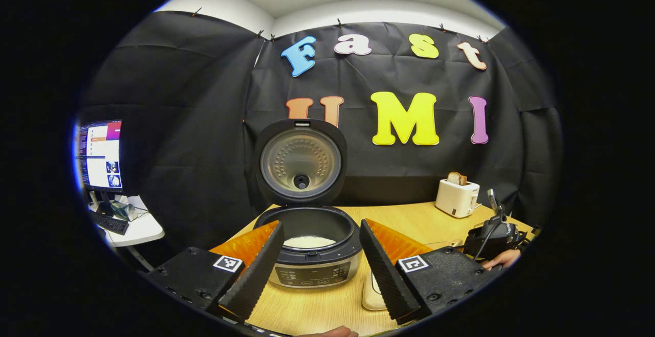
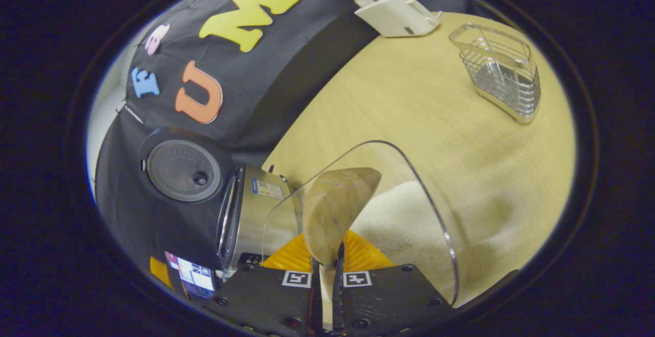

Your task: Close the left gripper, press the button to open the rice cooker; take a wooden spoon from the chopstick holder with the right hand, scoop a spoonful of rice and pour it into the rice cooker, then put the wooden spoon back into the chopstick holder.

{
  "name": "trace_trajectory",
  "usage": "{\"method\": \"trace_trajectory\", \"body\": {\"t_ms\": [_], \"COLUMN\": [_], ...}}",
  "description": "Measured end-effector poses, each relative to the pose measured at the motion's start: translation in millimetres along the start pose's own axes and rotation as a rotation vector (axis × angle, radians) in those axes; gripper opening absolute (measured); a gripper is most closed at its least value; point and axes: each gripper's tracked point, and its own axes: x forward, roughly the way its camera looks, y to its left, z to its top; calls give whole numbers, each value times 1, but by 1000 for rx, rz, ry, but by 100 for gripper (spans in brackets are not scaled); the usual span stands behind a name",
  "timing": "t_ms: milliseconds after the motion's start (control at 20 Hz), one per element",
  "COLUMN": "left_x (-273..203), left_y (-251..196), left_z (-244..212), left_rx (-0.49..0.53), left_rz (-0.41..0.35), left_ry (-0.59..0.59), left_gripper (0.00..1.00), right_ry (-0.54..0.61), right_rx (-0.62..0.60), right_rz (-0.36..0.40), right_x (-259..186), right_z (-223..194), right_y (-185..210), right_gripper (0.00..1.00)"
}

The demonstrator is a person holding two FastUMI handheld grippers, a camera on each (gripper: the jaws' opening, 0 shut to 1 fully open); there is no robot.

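The wooden table (image 2: 409, 102) carries everything, and the rice cooker (image 1: 313, 260) is the biggest thing on it, its lid (image 1: 301, 162) already swung up and standing upright, so the button step looks done. White rice lies in the pot. The left gripper (image 1: 321, 265) hangs in front of the cooker with its 2 fingers spread wide to either side of the pot, holding nothing; it seems parked there out of the way.

A clear rice container (image 2: 404, 214) stands just beside the cooker's steel wall, with a heap of rice inside. The wire chopstick holder (image 2: 504, 76) sits well apart, near the toaster (image 2: 396, 15), and I see nothing in it.

The right gripper (image 2: 327, 281) has its 2 fingers clamped tight on the handle of the wooden spoon (image 2: 335, 209), whose bowl points forward over the container's rim, probably angled for scooping. No rice shows on the spoon's visible face.
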Motion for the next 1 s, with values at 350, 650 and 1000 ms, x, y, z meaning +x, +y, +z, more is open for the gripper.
{"method": "trace_trajectory", "body": {"t_ms": [350,650,1000], "left_x": [1,4,1], "left_y": [-3,-4,4], "left_z": [-2,-6,-4], "left_rx": [12,27,26], "left_rz": [4,11,34], "left_ry": [8,19,12], "left_gripper": [95,95,95], "right_ry": [19,-28,-50], "right_rx": [65,135,222], "right_rz": [113,224,306], "right_x": [-11,-46,-80], "right_z": [13,44,71], "right_y": [10,28,47], "right_gripper": [7,8,7]}}
